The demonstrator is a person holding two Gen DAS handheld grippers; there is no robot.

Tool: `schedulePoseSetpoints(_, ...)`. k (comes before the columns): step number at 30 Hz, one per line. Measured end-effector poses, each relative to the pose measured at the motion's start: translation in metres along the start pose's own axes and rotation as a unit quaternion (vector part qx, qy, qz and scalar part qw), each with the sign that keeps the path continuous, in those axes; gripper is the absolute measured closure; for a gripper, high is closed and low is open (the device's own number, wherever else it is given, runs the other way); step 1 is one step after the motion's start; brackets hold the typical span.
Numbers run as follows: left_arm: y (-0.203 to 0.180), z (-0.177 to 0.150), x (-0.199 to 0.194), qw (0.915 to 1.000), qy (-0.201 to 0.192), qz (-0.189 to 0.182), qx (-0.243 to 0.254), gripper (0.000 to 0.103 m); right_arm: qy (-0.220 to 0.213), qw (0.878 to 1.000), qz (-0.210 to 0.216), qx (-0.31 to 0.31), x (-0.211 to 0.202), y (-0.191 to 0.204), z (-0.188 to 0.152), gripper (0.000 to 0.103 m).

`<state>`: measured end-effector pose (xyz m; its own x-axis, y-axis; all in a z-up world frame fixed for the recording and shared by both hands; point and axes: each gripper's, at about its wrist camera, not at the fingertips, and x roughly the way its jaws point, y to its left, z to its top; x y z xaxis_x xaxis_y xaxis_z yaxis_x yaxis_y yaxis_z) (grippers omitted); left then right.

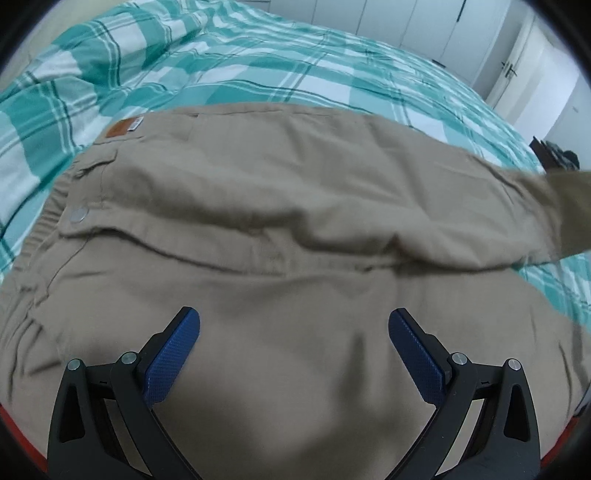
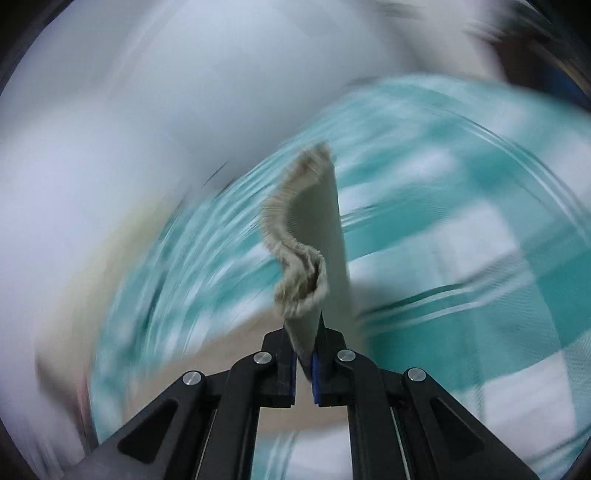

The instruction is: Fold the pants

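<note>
Khaki pants lie spread on a bed, waist end to the left with a snap button and a brown label. One leg lies folded over the other and runs off to the right. My left gripper is open, its blue pads hovering just over the near leg, holding nothing. My right gripper is shut on the elastic cuff of a pant leg, which stands up from between the fingers. The right wrist view is heavily blurred by motion.
The bed carries a teal and white plaid cover, bunched at the far left. White wardrobe doors stand beyond the bed, with a door and handle at the far right.
</note>
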<state>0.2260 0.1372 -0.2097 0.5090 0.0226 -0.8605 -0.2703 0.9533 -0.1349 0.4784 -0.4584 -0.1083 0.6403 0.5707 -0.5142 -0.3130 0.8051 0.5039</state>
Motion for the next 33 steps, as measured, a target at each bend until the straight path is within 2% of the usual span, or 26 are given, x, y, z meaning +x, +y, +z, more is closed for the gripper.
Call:
schedulePoseSetpoints(1,-0.001,-0.001,-0.001,1.0,-0.002,0.003,0.003,0.001,0.028,0.998,0.014,-0.063,-0.012,0.031,-0.011,0.095)
schedulePoseSetpoints(2,-0.002,-0.004,-0.006,0.9999,-0.006,0.004,0.007,0.001,0.065,0.989,0.034,-0.13,-0.03,0.065,-0.03,0.095)
schedulePoseSetpoints(4,0.0,-0.002,-0.011,0.9999,-0.011,-0.001,0.006,0.001,0.119,0.971,0.055,-0.202,-0.063,0.1,-0.066,0.095)
schedulePoseSetpoints(5,-0.001,-0.002,-0.016,0.9999,-0.016,-0.004,0.003,0.001,0.142,0.962,0.052,-0.228,-0.082,0.108,-0.087,0.095)
schedulePoseSetpoints(6,0.0,-0.003,-0.021,0.9998,-0.021,-0.007,0.001,0.001,0.155,0.959,0.044,-0.235,-0.092,0.107,-0.098,0.095)
schedulePoseSetpoints(8,-0.001,-0.004,-0.027,0.9996,-0.026,-0.011,0.002,0.001,0.173,0.961,-0.008,-0.217,-0.115,0.082,-0.119,0.095)
schedulePoseSetpoints(10,-0.002,-0.005,-0.033,0.9996,-0.025,-0.013,0.006,0.001,0.173,0.958,-0.118,-0.199,-0.128,0.042,-0.128,0.089)
schedulePoseSetpoints(11,-0.003,-0.006,-0.035,0.9996,-0.025,-0.014,0.007,0.001,0.176,0.95,-0.185,-0.177,-0.132,0.017,-0.133,0.082)
schedulePoseSetpoints(12,-0.003,-0.007,-0.037,0.9995,-0.026,-0.015,0.008,0.001,0.179,0.941,-0.236,-0.162,-0.136,0.008,-0.141,0.064)
schedulePoseSetpoints(13,-0.002,-0.009,-0.041,0.9994,-0.028,-0.018,0.009,0.001,0.185,0.928,-0.288,-0.15,-0.137,-0.004,-0.147,0.056)
schedulePoseSetpoints(14,-0.002,-0.011,-0.046,0.9992,-0.032,-0.02,0.012,0.001,0.187,0.917,-0.326,-0.136,-0.139,-0.013,-0.149,0.057)
schedulePoseSetpoints(15,-0.001,-0.013,-0.049,0.9991,-0.035,-0.021,0.014,0.001,0.177,0.915,-0.345,-0.116,-0.148,-0.02,-0.148,0.054)
schedulePoseSetpoints(18,0.005,-0.018,-0.05,0.9991,-0.033,-0.028,0.006,0.001,0.125,0.92,-0.363,-0.085,-0.164,-0.008,-0.148,0.042)
schedulePoseSetpoints(20,0.005,-0.021,-0.045,0.9989,-0.026,-0.039,-0.003,0.001,0.097,0.918,-0.376,-0.082,-0.167,0.013,-0.148,0.041)
schedulePoseSetpoints(22,0.0,-0.024,-0.042,0.9987,-0.026,-0.043,0.004,0.001,0.063,0.93,-0.353,-0.079,-0.166,0.044,-0.152,0.04)
schedulePoseSetpoints(26,-0.016,-0.035,-0.029,0.9977,-0.018,-0.046,0.047,0.001,0.034,0.963,-0.251,-0.094,-0.129,0.127,-0.177,0.035)
schedulePoseSetpoints(28,-0.021,-0.043,-0.018,0.997,-0.002,-0.041,0.065,0.001,0.042,0.973,-0.197,-0.109,-0.098,0.169,-0.2,0.035)
schedulePoseSetpoints(30,-0.026,-0.051,-0.015,0.9951,-0.006,-0.028,0.094,0.001,0.059,0.978,-0.154,-0.126,-0.066,0.202,-0.225,0.035)
schedulePoseSetpoints(31,-0.029,-0.055,-0.013,0.993,-0.008,-0.02,0.116,0.001,0.075,0.979,-0.134,-0.136,-0.05,0.216,-0.239,0.035)
schedulePoseSetpoints(33,-0.029,-0.057,-0.012,0.9923,-0.009,-0.024,0.121,0.001,0.122,0.975,-0.114,-0.144,-0.023,0.227,-0.268,0.035)
